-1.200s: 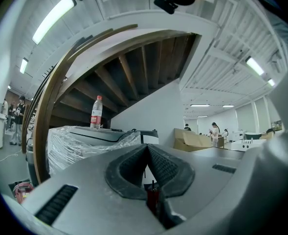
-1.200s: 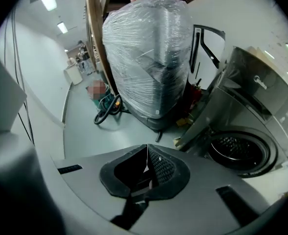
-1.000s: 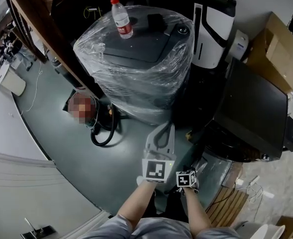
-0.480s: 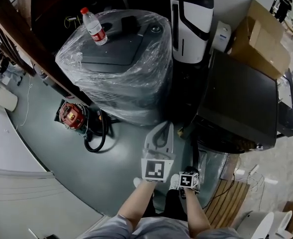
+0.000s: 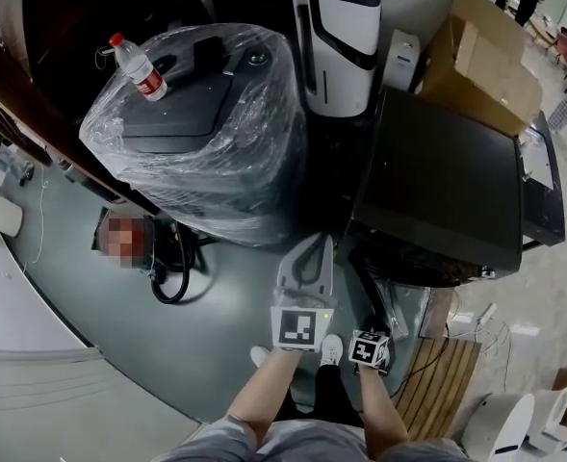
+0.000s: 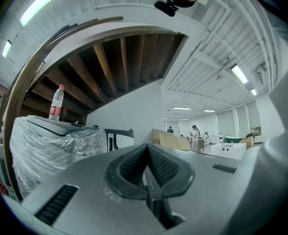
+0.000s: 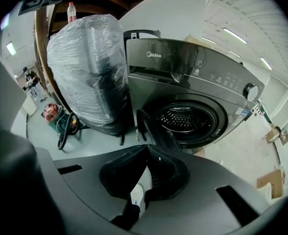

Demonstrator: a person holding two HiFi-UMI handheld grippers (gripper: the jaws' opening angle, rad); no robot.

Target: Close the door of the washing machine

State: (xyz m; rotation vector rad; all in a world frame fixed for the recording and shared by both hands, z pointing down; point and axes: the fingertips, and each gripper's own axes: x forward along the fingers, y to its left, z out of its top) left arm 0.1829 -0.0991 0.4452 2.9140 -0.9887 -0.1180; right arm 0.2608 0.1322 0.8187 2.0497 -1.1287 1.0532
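The washing machine is seen ahead of the right gripper, with its door swung open at the left of the drum. Both pairs of jaws are pressed together on nothing, and the left gripper is held apart from the door. A plastic-wrapped appliance topped by a bottle is set beside the machine.

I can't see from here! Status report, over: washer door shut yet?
Shut, empty: left tool, right tool. Open: washing machine door, drum showing. Nothing seen blocking the door.
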